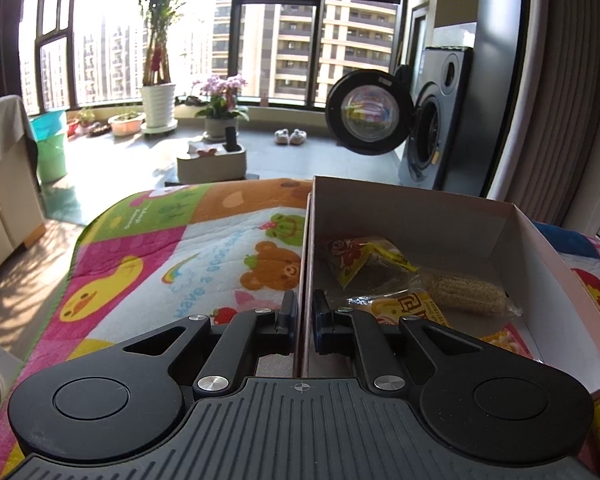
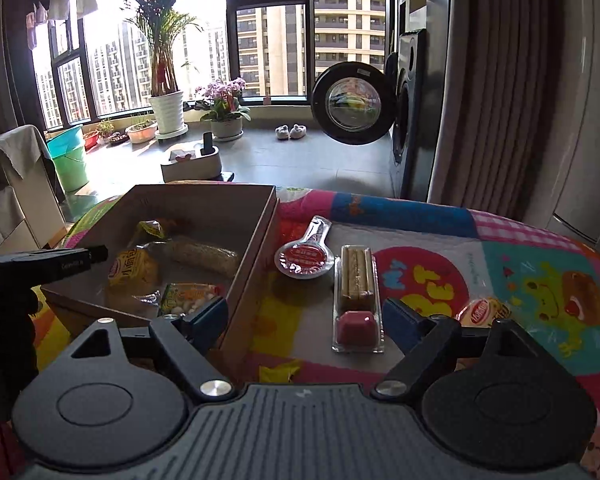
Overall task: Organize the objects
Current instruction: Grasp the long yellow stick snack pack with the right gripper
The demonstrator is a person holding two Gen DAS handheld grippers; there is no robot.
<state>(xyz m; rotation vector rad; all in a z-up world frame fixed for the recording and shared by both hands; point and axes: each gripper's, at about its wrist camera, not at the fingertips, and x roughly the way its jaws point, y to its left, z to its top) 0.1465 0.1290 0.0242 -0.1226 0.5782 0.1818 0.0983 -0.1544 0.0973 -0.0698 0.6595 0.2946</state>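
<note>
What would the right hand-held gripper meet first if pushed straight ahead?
Probably the clear biscuit-stick tray, which lies between the open right hand-held gripper fingers; the cardboard box sits just left of that line. Depth is uncertain.

Left claw (image 1: 304, 312) pinching box (image 1: 420, 208) wall.

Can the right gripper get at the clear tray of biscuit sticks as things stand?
Probably yes: the right gripper is open, the biscuit tray lies between its fingers, outside the box, nothing covering it.
</note>
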